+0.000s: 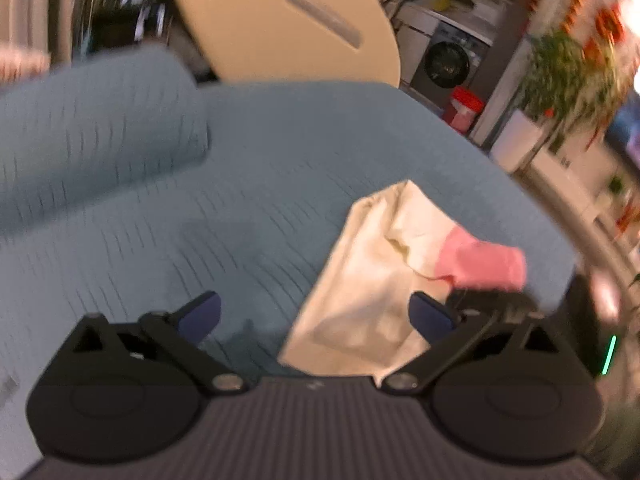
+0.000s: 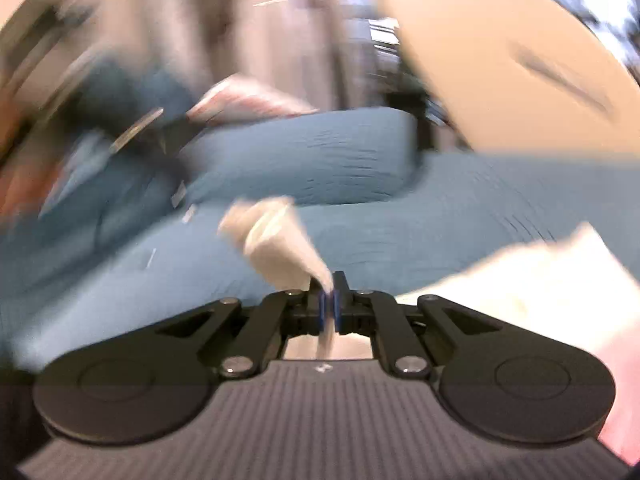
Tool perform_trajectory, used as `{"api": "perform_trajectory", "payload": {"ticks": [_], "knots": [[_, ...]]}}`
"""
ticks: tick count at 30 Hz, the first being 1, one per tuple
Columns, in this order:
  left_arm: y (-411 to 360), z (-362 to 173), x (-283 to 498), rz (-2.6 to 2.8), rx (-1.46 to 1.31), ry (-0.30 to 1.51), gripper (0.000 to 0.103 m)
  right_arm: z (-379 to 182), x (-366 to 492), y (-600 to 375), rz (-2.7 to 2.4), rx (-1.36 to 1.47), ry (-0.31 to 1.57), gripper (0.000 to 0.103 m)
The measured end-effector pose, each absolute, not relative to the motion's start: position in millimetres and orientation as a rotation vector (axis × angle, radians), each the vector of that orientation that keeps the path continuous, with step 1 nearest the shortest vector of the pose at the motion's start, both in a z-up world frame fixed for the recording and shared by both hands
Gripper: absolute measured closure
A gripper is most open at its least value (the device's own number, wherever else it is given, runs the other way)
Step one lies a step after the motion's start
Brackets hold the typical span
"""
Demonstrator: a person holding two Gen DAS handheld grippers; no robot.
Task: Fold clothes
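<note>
Left wrist view: a blurred look down onto a blue-grey sofa (image 1: 260, 184); no brand, label or writing can be read in either view.
Sofa: covered in a soft cloth marked with short dark slub lines; a rounded back cushion (image 1: 96, 128) is seen at the seat's far left.
Panel: a smooth beige board with rounded corners (image 1: 288, 16) and a long slot is seen behind the sofa's back edge.
Garment: a cream cloth garment (image 1: 368, 276), smooth and lightly creased, is laid on the seat near its right edge, with its long axis running from the near edge up toward the far right.
Pink part: a pink, knit-looking part (image 1: 480, 262) is seen at the garment's right side, pointing toward the seat's right edge.
Left gripper (image 1: 316, 316): black linkage arms with dark blue pads; the jaws are spread wide, nothing is gripped, and the garment lies below the right pad.
Right gripper (image 2: 329, 305): the jaws are closed on a thin fold of the cream garment (image 2: 280, 240), which is drawn up into a peak over the seat's near edge; more cream cloth is seen at the right.
</note>
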State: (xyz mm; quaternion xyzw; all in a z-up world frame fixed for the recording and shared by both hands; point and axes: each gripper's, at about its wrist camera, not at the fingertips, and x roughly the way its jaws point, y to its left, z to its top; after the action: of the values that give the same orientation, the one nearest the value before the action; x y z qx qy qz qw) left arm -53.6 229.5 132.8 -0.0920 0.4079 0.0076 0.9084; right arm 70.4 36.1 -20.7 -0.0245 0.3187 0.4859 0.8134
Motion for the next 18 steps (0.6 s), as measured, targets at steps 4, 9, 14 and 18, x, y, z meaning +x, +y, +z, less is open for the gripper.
{"api": "perform_trajectory", "payload": {"ticks": [4,9,14,18], "knots": [[173,85,-26,-0.011,0.106,0.970,0.002,-39,124,28,0.898,0.014,0.890,0.093],[138,55,-14,-0.003,0.306,0.971,0.006,-29,113,16,0.829,-0.067,0.825,0.081],[144,61,5,0.026,0.129,0.886,0.006,-13,118,-4,0.836,-0.062,0.691,0.055],[155,59,28,0.086,-0.048,0.818,0.002,-13,129,-11,0.816,-0.016,0.693,0.054]]}}
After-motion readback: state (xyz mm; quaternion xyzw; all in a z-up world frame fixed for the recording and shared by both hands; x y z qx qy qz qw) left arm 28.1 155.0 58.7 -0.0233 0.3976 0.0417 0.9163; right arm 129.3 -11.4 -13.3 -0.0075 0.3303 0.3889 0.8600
